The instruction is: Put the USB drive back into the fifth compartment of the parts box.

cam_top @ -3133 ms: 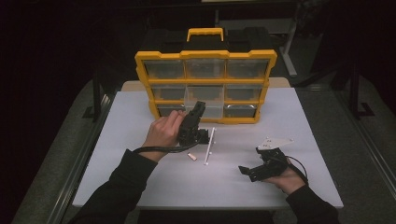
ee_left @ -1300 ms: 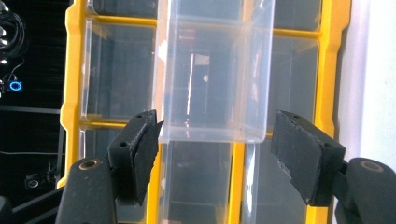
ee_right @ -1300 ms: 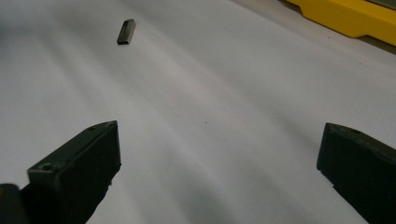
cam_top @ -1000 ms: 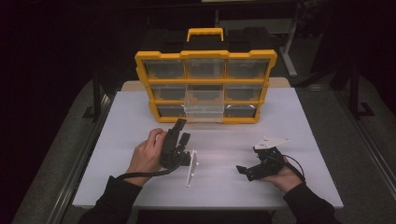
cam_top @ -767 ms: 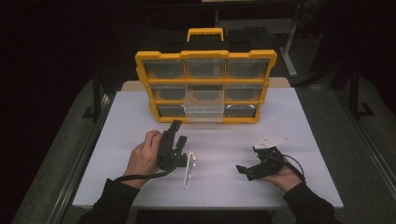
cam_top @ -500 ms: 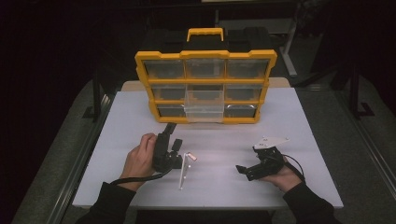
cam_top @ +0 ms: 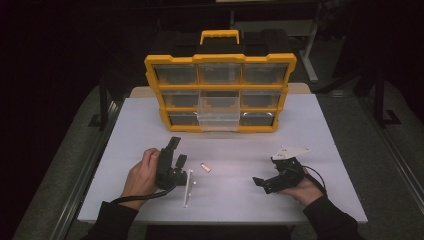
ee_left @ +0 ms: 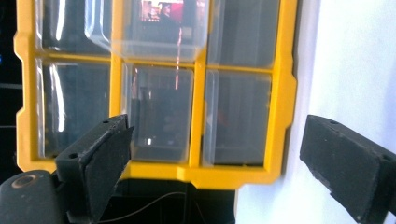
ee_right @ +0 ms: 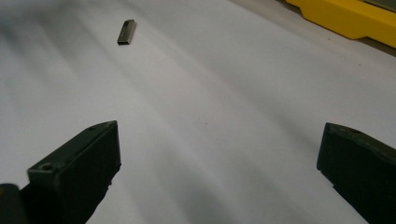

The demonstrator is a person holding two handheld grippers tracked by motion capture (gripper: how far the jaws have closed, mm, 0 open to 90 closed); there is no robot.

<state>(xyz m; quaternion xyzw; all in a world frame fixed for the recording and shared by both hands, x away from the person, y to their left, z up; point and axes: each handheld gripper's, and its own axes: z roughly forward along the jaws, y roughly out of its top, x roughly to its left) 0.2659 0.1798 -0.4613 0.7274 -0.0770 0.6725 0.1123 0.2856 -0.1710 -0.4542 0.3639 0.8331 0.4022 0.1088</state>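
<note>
Left tongs [cam_top: 181, 167] just released, rod [cam_top: 188, 188] beside them near the desk's [cam_top: 320, 130] front edge; right tongs [cam_top: 260, 183] released

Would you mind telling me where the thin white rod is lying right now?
In the high view the white rod lies on the table, near its front edge, just right of the left hand-held gripper and left of the small tan piece.

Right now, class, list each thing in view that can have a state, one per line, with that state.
Organizer box: upright, standing on the table.
Middle drawer: pulled partly out.
Other drawers: pushed in.
White rod: lying flat beside the left gripper.
Small flat piece: lying loose.
Left gripper: open, nothing between its jaws.
Right gripper: open, nothing held.
</note>
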